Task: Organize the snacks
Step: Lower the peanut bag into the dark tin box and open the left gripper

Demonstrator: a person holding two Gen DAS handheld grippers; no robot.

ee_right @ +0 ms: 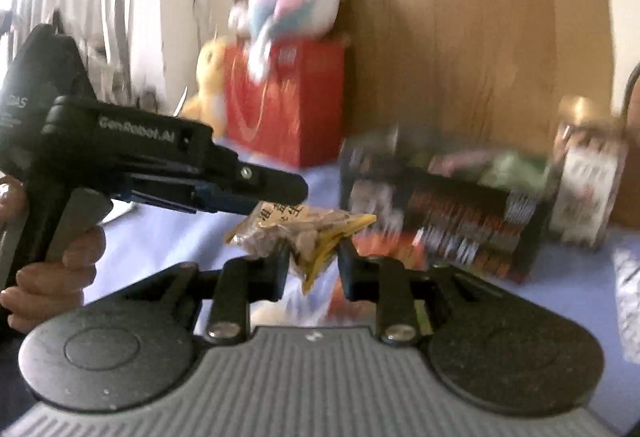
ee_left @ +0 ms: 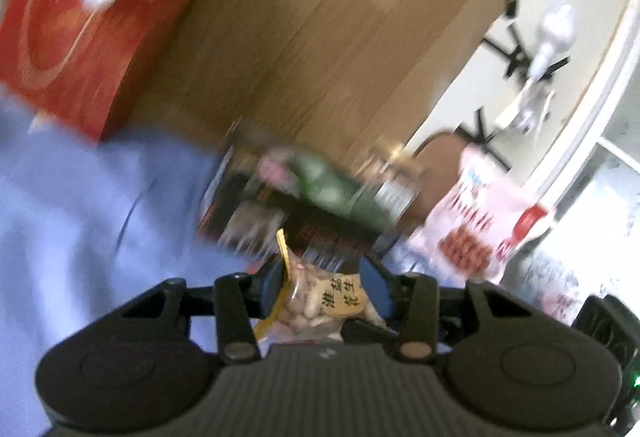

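Left gripper (ee_left: pixel 326 287) clamps the peanut packet (ee_left: pixel 320 303) at lower centre; right gripper (ee_right: pixel 312 263), part-open, straddles its yellow edge, grip uncertain, bare blue cloth (ee_left: pixel 100 205) at left.

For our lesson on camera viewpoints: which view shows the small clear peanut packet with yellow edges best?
The left wrist view: the clear peanut packet with yellow edges sits sharp between that gripper's fingers, label facing the camera. The right wrist view shows it side-on, slightly blurred, held by the left gripper.

"genrobot.ai" on the left claw (ee_right: pixel 256 193); chinese characters on peanut packet (ee_left: pixel 344 301)
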